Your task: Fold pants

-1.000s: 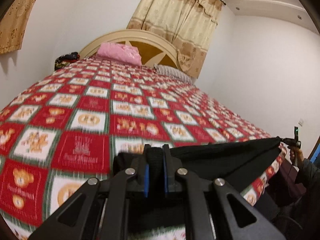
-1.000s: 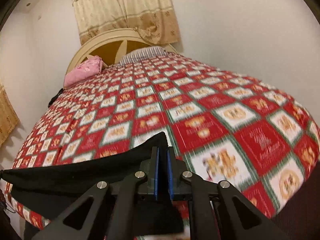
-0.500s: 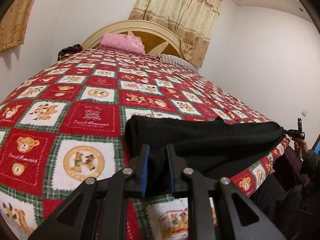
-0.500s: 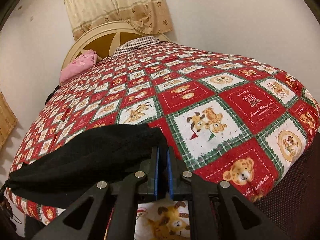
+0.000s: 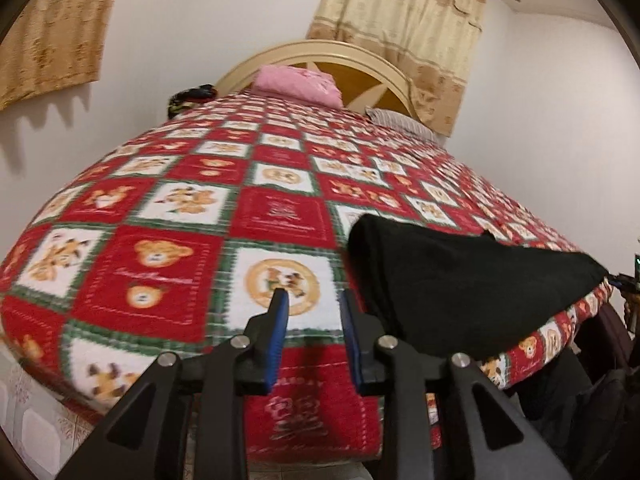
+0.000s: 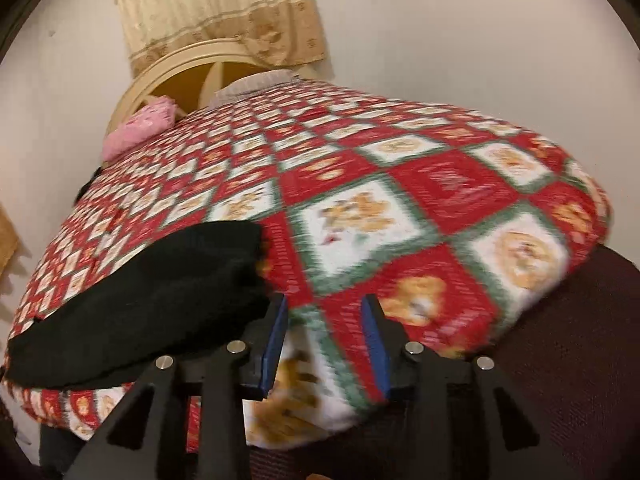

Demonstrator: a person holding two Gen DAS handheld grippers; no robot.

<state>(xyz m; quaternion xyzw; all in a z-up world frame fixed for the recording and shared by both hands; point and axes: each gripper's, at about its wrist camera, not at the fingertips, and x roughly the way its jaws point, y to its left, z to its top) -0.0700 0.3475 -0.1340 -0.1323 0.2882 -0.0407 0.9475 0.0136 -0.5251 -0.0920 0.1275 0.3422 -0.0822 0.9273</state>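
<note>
The black pants [image 5: 460, 280] lie folded along the near edge of the bed, a dark band also seen in the right wrist view [image 6: 140, 300]. My left gripper [image 5: 314, 304] sits just left of the pants' left end; its jaws are opening and only the blanket shows between the blue pads. My right gripper [image 6: 326, 308] is just right of the pants' right end, jaws opening, nothing between them. In the left wrist view the other gripper [image 5: 626, 280] shows small at the far right, by the pants' far end.
A red, white and green teddy-bear blanket [image 5: 200, 220] covers the bed. A pink pillow [image 5: 298, 84] and a striped pillow [image 5: 400, 120] lie by the arched headboard [image 5: 340, 54]. Dark clothing [image 5: 192, 96] sits at the back left. Curtains [image 6: 224, 4] hang behind.
Both grippers held the pants' ends a second ago. They lowered the pants onto the bed, let go, and drew outward and back; the pants now rest free beside each gripper.
</note>
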